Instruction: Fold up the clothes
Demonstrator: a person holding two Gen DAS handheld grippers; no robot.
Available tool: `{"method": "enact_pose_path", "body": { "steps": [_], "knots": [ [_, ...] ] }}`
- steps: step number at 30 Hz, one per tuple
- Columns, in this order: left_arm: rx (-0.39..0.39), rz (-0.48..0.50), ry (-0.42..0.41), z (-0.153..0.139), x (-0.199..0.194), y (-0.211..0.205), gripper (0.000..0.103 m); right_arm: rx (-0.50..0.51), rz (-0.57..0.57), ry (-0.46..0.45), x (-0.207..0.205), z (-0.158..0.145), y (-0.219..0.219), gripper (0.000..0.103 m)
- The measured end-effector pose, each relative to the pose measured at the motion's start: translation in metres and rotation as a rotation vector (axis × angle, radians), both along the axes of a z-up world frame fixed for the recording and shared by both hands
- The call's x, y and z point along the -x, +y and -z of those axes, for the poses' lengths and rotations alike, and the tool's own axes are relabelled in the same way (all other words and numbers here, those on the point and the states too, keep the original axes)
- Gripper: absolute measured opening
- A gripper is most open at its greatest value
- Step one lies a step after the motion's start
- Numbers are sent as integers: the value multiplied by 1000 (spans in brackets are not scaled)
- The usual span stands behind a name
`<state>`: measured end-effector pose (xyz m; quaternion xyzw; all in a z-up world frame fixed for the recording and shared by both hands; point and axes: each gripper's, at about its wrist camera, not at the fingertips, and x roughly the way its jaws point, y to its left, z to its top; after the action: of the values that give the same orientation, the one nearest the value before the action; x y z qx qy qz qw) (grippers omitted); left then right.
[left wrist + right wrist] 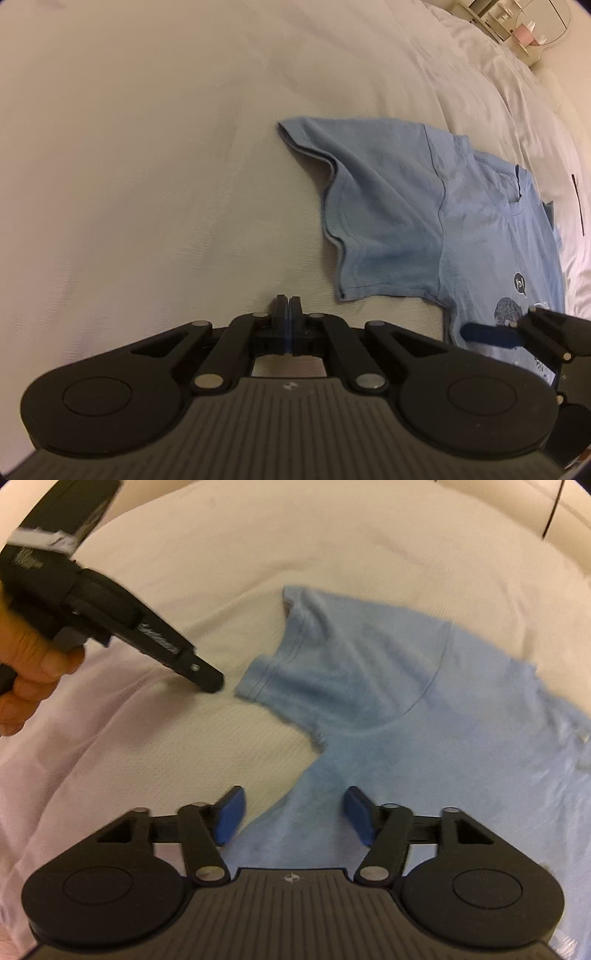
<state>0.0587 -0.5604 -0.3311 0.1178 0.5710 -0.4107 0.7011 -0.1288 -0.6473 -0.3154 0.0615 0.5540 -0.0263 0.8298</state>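
So the light blue t-shirt [424,221] is lying flat on the white bedding [147,184], sleeve [295,657] sticking out sideways. Right gripper [293,814] hangs over the shirt's edge near the armpit, jaws wide apart, gripping nothing. Left gripper [287,310] is pinched fully closed and empty, over bare sheet just beside the sleeve hem.

Light blue T-shirt [399,221], spread flat on white bed [147,166], short sleeve stretched outward with rumpled hem, small dark print on chest.
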Motion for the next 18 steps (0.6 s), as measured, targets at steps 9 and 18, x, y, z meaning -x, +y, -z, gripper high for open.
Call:
{"method": "enact_pose_path", "body": {
  "steps": [9,18],
  "knots": [
    [39,146,-144,-44,49,-44,11,-7,186,-14,71,-27,-43,69],
    [54,335,-192,-61,181,-139,26,146,492,-74,210,-54,-219,61]
  ]
}}
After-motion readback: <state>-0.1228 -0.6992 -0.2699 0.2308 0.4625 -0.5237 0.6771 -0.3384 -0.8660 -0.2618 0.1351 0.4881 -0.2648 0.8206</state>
